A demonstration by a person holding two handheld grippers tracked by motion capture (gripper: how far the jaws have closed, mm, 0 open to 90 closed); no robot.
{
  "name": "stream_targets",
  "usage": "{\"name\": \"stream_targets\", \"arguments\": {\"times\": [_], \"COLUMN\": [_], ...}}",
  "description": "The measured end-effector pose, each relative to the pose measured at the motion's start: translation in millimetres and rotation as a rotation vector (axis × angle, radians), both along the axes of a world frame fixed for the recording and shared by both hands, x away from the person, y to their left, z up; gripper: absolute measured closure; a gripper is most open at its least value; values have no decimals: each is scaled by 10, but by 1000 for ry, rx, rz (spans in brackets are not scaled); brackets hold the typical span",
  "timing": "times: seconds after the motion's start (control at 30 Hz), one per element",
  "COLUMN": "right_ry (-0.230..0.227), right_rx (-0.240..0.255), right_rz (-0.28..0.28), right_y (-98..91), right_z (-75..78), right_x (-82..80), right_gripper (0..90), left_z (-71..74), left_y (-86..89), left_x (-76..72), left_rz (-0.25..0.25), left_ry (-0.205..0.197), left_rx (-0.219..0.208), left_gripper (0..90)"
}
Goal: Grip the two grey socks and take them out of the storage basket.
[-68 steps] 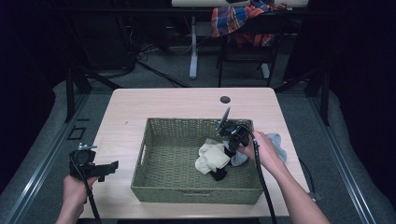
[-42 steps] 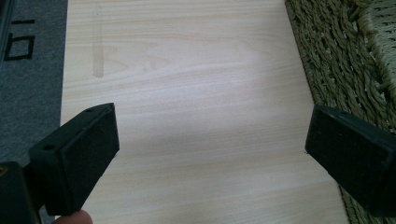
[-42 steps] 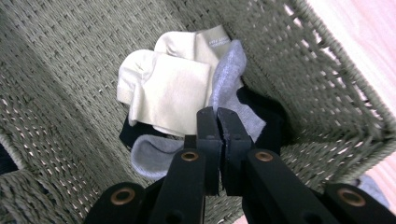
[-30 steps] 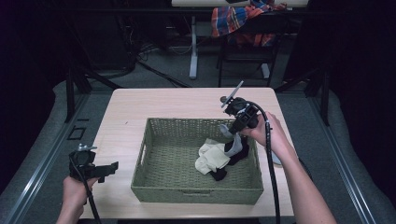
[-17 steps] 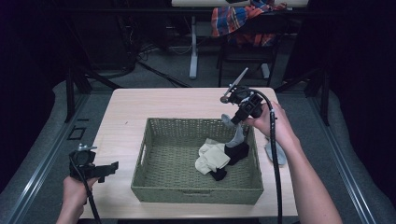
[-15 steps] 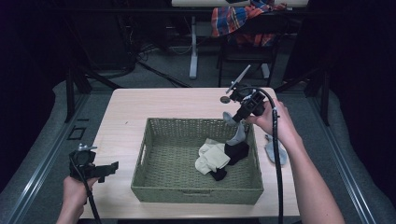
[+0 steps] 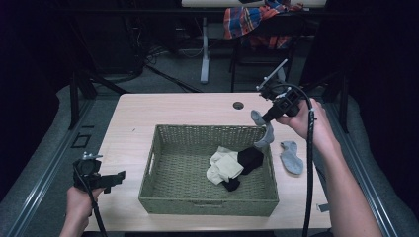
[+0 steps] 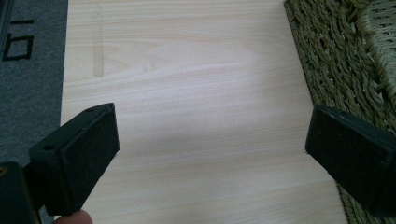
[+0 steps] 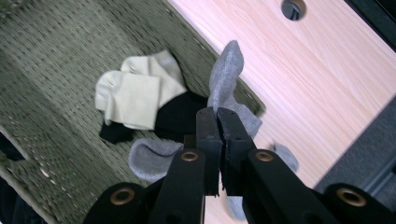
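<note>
A second grey sock (image 7: 291, 156) lies flat on the pale wooden surface (image 7: 173, 109), right of the basket. Far behind the surface, a plaid cloth (image 7: 257, 19) hangs over a chair, and a round hole (image 7: 238, 105) sits near the surface's far edge.

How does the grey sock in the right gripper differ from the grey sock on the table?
The held grey sock hangs from the shut right gripper, draped over the basket rim; the other grey sock lies on the table right of the basket, untouched. The held one is bent, the other flat. Both look the same grey, likely a pair.
</note>
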State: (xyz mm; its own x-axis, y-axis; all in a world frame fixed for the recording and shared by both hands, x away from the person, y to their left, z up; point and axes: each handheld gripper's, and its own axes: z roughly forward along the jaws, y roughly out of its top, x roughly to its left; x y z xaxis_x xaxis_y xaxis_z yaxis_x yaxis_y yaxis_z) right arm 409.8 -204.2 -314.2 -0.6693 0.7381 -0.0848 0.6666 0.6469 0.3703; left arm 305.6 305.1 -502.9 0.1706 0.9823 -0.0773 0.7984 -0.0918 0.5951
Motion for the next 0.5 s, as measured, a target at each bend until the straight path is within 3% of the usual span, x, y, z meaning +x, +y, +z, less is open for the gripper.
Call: {"name": "stream_targets", "arguments": {"times": [0.13, 0.33, 0.5], "right_ry": [-5, -1, -11], "right_rx": [1, -36, -31], "right_rz": [-30, -68, -125], "right_y": [-153, -390, -580], "right_z": [9, 21, -42], "right_x": [-31, -49, -58], "right_gripper": [886, 886, 886], "left_z": [0, -2, -2], "left_y": [-4, 0, 3], "left_x": [2, -2, -7], "left_rz": [0, 3, 8], "left_ry": [1, 2, 1], "left_rx": [-1, 1, 1], "left_gripper": [29, 29, 29]}}
